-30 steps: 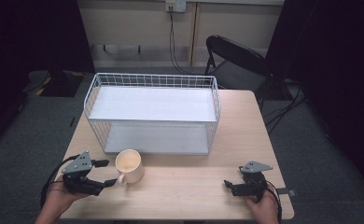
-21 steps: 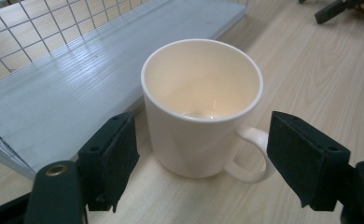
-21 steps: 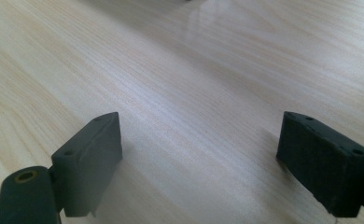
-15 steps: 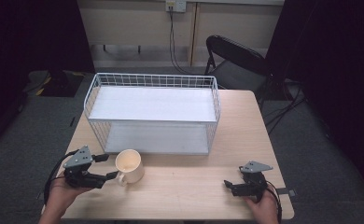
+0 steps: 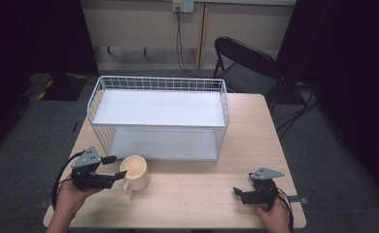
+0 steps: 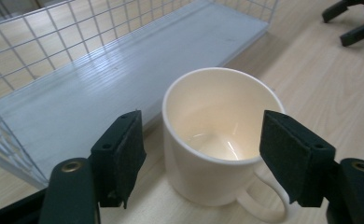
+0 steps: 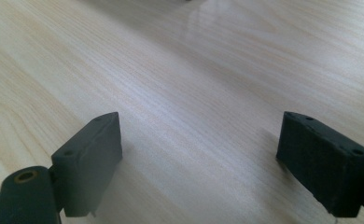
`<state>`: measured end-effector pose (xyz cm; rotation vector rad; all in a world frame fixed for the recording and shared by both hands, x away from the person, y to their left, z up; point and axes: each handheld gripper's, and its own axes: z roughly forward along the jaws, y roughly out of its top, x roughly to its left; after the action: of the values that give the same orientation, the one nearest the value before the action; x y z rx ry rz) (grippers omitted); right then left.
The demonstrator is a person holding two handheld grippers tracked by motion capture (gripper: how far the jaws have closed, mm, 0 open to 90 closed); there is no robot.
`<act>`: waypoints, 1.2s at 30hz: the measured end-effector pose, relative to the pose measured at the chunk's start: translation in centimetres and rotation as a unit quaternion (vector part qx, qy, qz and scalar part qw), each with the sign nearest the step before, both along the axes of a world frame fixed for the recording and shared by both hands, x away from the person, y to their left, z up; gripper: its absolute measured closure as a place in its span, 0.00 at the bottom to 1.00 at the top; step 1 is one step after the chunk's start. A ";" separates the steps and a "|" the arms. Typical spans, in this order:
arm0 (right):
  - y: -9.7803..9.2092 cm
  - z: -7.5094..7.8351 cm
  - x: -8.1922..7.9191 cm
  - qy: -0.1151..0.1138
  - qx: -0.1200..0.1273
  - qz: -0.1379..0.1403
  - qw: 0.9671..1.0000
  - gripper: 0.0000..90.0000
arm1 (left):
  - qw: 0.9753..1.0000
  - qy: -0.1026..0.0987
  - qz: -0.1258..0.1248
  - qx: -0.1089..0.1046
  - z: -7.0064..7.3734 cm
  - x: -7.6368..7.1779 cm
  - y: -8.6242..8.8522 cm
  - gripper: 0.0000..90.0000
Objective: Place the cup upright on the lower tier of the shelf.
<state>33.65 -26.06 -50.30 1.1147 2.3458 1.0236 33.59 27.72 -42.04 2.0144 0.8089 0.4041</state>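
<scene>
A cream mug (image 5: 135,172) (image 6: 217,135) stands upright and empty on the wooden table (image 5: 202,189), just in front of the white wire rack (image 5: 159,116). My left gripper (image 5: 113,166) (image 6: 213,156) is open, its two black jaws level with the mug's near side, one on each flank and neither touching it. The mug's handle (image 6: 259,205) points toward that gripper. At the table's front right, my right gripper (image 5: 237,192) (image 7: 203,163) is open just above bare wood with nothing between its jaws.
The two-tier rack's lower shelf (image 6: 101,88) lies close behind the mug, with its wire wall (image 6: 12,140) to the left gripper's side. A black folding chair (image 5: 246,60) stands beyond the table's far right corner. Bare tabletop stretches between the two grippers.
My left gripper has moved forward to the mug, so its jaws now flank it. The right gripper has barely moved.
</scene>
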 end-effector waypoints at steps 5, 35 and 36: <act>0.0 0.0 0.0 0.000 0.000 0.000 1.000 0.15 | 1.000 0.006 0.027 -0.003 -0.1 0.4 -0.2 0.39; 0.0 0.0 0.0 0.000 0.000 0.000 1.000 0.15 | 0.998 0.016 0.052 0.011 -1.3 1.1 -1.8 0.73; 0.0 0.0 0.0 0.000 0.000 0.000 1.000 0.15 | 0.998 0.021 0.053 0.009 -1.5 1.2 -1.9 0.74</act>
<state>33.65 -26.06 -50.30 1.1144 2.3457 1.0234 34.75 25.82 -43.50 2.0079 0.9430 0.4320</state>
